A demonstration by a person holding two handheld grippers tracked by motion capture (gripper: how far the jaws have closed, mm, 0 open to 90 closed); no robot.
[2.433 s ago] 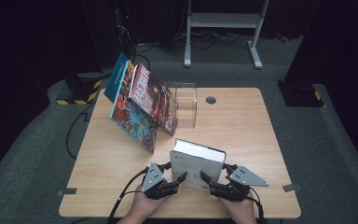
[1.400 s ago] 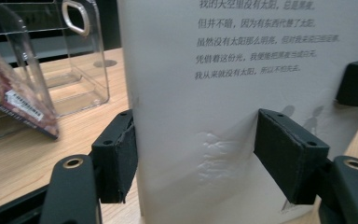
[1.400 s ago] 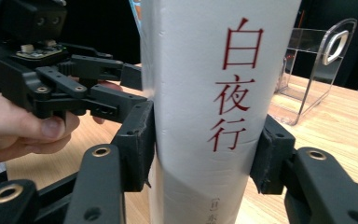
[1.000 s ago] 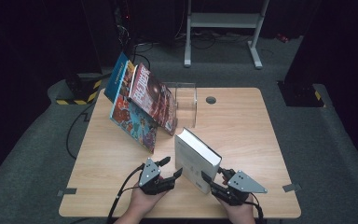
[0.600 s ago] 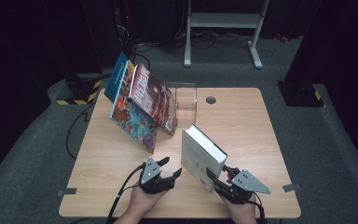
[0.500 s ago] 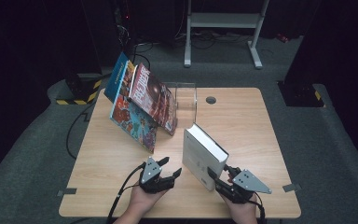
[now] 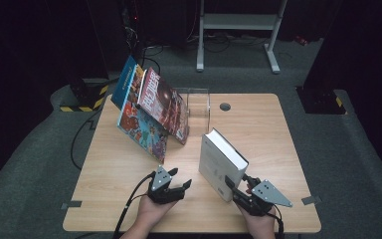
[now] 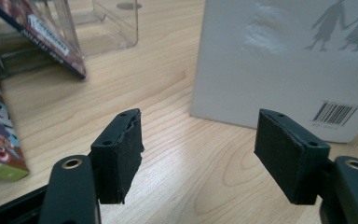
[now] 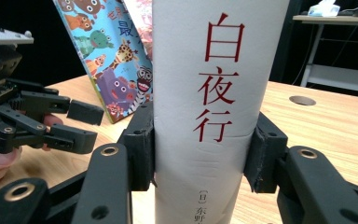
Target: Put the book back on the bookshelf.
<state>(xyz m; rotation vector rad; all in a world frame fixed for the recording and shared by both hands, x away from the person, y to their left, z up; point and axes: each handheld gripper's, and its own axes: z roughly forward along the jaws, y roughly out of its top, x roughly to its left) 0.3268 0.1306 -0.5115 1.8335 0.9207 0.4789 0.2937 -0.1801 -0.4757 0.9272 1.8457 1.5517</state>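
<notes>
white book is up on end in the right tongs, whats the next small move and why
Probably carry the white book toward the clear stand where the leaning books rest. The right tongs clamp its spine, it stands upright on the table, and the left tongs hang open beside it, touching nothing.

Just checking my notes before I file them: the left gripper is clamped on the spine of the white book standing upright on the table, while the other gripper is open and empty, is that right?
Not quite: the right gripper clamps the white book by its spine, as the right gripper view shows. The left gripper is the open, empty one. The book does stand upright on the table.
</notes>
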